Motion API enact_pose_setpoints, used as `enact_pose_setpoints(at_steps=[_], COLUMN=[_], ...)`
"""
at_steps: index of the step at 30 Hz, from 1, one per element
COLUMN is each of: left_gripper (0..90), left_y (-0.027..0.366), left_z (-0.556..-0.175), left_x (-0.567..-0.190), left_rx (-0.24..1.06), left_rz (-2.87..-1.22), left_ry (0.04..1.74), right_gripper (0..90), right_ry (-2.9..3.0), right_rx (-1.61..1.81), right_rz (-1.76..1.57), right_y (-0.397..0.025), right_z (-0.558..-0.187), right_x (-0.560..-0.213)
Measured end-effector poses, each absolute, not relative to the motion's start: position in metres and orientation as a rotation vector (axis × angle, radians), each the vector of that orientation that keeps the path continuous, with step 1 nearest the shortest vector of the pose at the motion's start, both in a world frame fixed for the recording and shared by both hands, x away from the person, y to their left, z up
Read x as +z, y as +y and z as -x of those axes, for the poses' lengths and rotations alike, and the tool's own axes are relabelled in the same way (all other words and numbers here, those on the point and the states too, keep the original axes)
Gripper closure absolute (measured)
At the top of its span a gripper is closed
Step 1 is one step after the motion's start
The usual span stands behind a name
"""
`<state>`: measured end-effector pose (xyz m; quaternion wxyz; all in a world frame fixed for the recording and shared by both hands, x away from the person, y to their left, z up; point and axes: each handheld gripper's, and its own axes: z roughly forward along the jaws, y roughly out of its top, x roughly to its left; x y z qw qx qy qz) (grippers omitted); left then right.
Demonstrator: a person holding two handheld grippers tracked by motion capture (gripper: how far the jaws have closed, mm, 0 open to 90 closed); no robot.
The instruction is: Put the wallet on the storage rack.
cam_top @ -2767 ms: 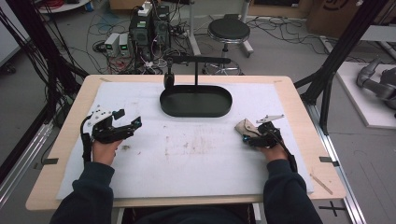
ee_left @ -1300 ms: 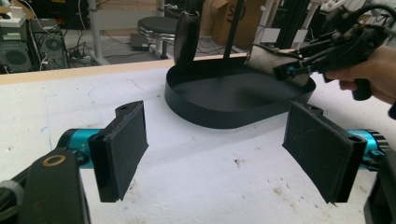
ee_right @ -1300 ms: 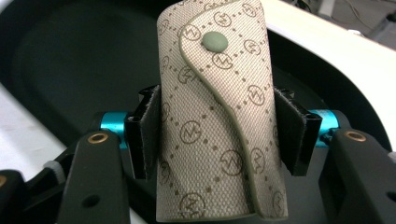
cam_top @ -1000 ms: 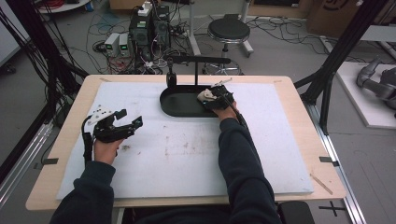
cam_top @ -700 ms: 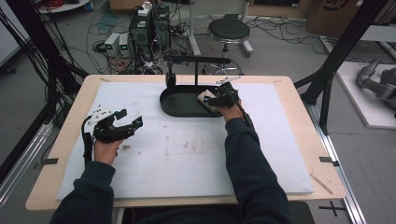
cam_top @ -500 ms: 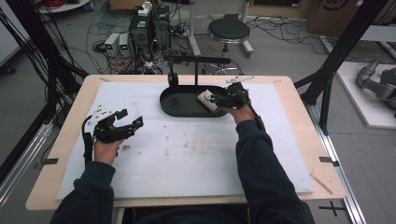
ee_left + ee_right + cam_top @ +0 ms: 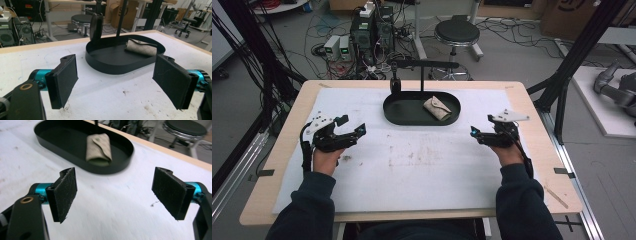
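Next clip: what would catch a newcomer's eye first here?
Most likely the black oval tray at the far middle of the white mat, with a small beige folded pouch lying in its right half. Next, the left gripper and right gripper, both open, resting apart on the mat either side.

Even, diffuse light is falling from overhead across the worktop (image 7: 362, 200), leaving its white cover bright without glare and the floor beyond the far edge dimmer. Shadows are staying soft and short: a faint one is pooling beneath the black tray (image 7: 402, 117) and under each hand. The high view is looking slightly soft and grainy overall, with straight lines bowing a little toward its corners. In the left tool view the tray (image 7: 110, 67) and near worktop are reading fairly sharp, while the room behind is softening. The right tool view is smearing with motion blur: the beige pouch (image 7: 98, 147), the tray rim and the specks on the cover are all looking streaked.
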<state>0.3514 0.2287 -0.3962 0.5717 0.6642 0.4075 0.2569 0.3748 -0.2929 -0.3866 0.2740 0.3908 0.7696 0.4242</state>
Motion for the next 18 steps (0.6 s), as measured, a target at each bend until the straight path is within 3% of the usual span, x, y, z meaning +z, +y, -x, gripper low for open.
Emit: enact_pose_setpoints(at_steps=[7, 18], left_gripper=[19.5, 19.5], left_y=[0.226, 0.222], left_z=[-0.349, -0.342], left_x=[-0.394, -0.391], left_rx=[0.627, 0.637], left_rz=[-1.564, -1.570], left_ry=[0.933, 0.902], right_gripper=[20.8, 20.8], right_ry=[2.024, 1.987], right_rx=[1.137, 1.110], right_rz=[-1.116, -1.096], right_y=[-0.320, -0.325], right_z=[-0.352, -0.338], right_x=[-0.398, -0.391])
